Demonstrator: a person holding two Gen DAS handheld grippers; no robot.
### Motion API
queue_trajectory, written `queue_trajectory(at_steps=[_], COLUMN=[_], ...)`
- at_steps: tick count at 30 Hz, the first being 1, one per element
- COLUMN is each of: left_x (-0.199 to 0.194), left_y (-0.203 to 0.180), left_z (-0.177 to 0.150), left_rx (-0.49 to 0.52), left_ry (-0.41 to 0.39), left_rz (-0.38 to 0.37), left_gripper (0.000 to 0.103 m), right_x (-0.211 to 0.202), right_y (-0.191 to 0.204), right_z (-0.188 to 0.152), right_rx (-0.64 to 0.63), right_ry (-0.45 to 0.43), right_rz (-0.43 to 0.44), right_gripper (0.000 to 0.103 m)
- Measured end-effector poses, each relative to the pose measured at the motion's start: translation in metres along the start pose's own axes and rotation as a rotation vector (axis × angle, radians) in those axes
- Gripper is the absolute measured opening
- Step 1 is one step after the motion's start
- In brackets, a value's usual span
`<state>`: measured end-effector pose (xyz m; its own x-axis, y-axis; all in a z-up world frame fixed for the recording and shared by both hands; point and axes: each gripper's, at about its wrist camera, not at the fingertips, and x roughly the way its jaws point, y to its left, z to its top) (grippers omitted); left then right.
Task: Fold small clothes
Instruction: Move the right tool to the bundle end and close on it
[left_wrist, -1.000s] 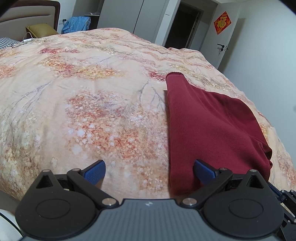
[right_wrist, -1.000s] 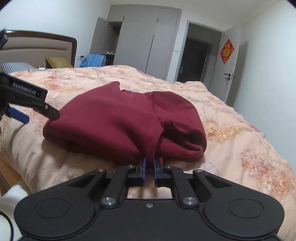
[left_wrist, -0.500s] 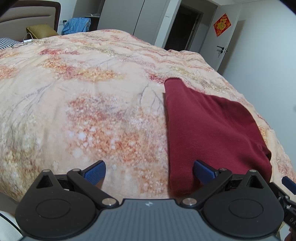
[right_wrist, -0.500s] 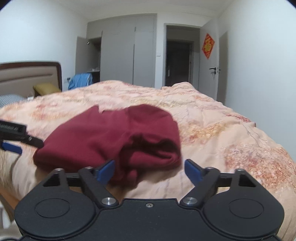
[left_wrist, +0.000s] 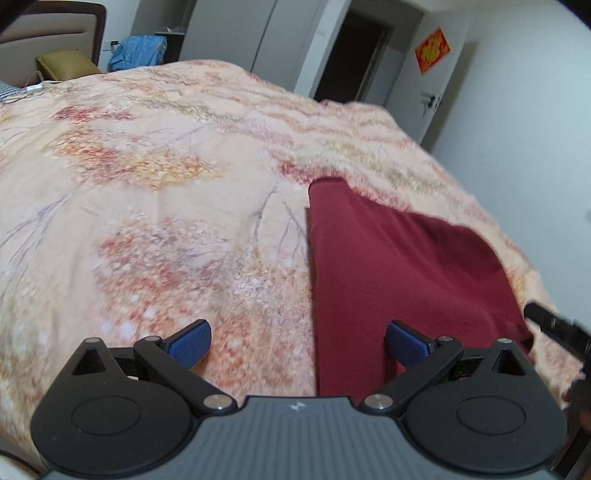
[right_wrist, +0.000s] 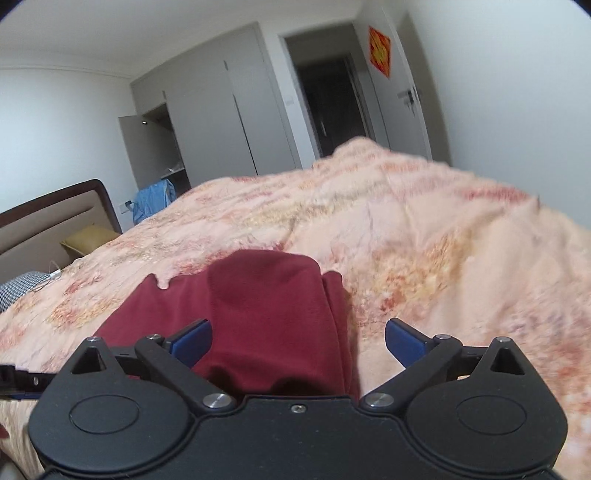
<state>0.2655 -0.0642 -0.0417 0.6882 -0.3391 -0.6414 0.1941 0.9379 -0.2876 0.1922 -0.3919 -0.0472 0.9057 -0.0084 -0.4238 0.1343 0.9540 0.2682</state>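
A dark red garment (left_wrist: 399, 266) lies folded on the floral bedspread (left_wrist: 166, 206), near the bed's front right part. My left gripper (left_wrist: 297, 345) is open and empty, low over the garment's left edge, with its right finger over the cloth. In the right wrist view the garment (right_wrist: 266, 306) lies just ahead as a folded bundle. My right gripper (right_wrist: 297, 343) is open and empty above its near end. The right gripper's tip shows at the right edge of the left wrist view (left_wrist: 557, 325).
The bedspread (right_wrist: 443, 236) covers the whole bed. A headboard (right_wrist: 51, 221), a yellow cushion (left_wrist: 66, 64) and a checked pillow (right_wrist: 20, 288) lie at the far end. Blue clothing (left_wrist: 138, 50) hangs by the grey wardrobe (right_wrist: 207, 122). A dark doorway (right_wrist: 328, 107) is beyond.
My right gripper let go of the garment's edge, opened wide, and has risen and turned over the bundle. My left gripper stayed open and barely moved.
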Motion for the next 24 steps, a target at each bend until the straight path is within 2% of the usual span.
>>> queue_trajectory(at_steps=[4, 5, 11, 14, 20, 22, 24], left_x=[0.018, 0.022, 0.046, 0.052, 0.056, 0.055, 0.052], left_y=[-0.001, 0.0, 0.0, 0.0, 0.002, 0.002, 0.0], left_z=[0.008, 0.011, 0.024, 0.027, 0.031, 0.032, 0.032], left_rx=[0.021, 0.025, 0.05, 0.059, 0.043, 0.05, 0.057], left_ry=[0.028, 0.034, 0.074, 0.094, 0.115, 0.112, 0.104], left_rz=[-0.023, -0.029, -0.073, -0.085, -0.115, -0.13, -0.172], left_gripper=[0.103, 0.103, 0.103, 0.103, 0.103, 0.099, 0.077], right_x=[0.025, 0.03, 0.043, 0.043, 0.037, 0.033, 0.027], right_y=[-0.004, -0.004, 0.001, 0.003, 0.01, 0.017, 0.025], right_z=[-0.002, -0.003, -0.01, -0.013, -0.01, -0.007, -0.004], right_rx=[0.008, 0.009, 0.012, 0.018, -0.007, -0.036, -0.075], right_ry=[0.052, 0.063, 0.069, 0.057, 0.042, 0.034, 0.014], right_rz=[-0.01, -0.003, 0.025, 0.02, 0.01, 0.005, 0.001], right_gripper=[0.1, 0.097, 0.071, 0.065, 0.04, 0.031, 0.025])
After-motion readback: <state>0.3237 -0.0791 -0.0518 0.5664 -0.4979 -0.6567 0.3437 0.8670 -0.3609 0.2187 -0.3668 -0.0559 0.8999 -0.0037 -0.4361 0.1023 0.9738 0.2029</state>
